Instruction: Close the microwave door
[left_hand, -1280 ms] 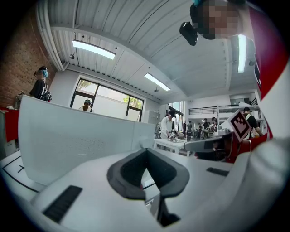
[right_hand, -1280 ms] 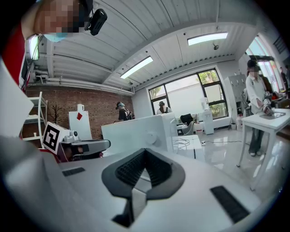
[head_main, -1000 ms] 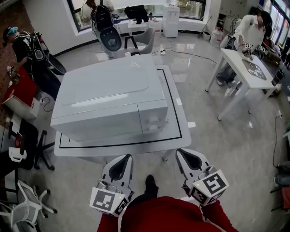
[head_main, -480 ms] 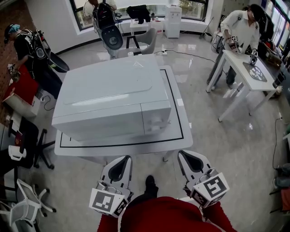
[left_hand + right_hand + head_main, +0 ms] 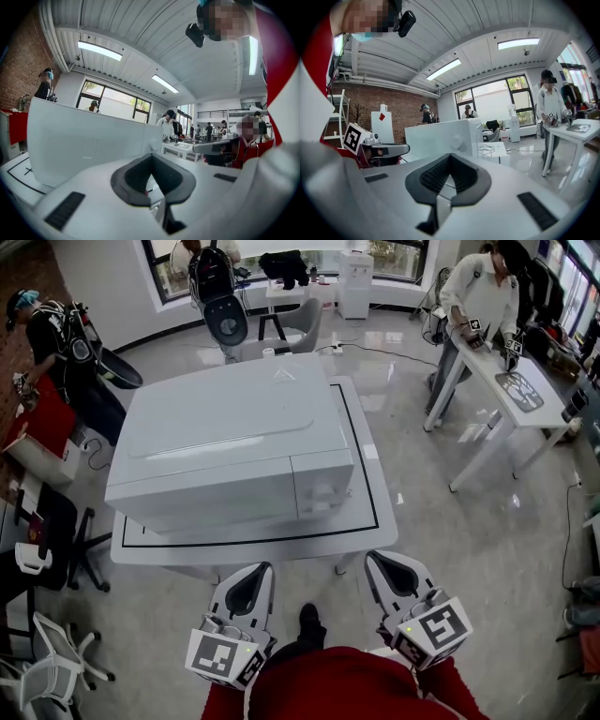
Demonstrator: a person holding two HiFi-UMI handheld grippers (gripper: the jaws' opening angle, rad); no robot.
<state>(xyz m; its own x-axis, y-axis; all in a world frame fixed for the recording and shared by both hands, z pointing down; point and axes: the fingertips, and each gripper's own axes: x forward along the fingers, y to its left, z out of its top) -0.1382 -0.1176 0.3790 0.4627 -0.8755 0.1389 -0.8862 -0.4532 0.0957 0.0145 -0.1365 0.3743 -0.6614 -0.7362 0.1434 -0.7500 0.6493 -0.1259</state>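
A white microwave stands on a white table with a black border line. Its door lies flush with the front, beside the control panel. My left gripper and right gripper hang side by side in front of the table's near edge, apart from the microwave, both shut and holding nothing. In the left gripper view the left gripper points at the microwave's front. The right gripper faces the microwave too.
A person stands at a second white table at the back right. Another person stands at the left by a red box. Office chairs sit at the lower left. Shiny floor lies between me and the table.
Both grippers have kept still and shut. The person at the back right has stepped along the second table; the head view has shifted slightly.
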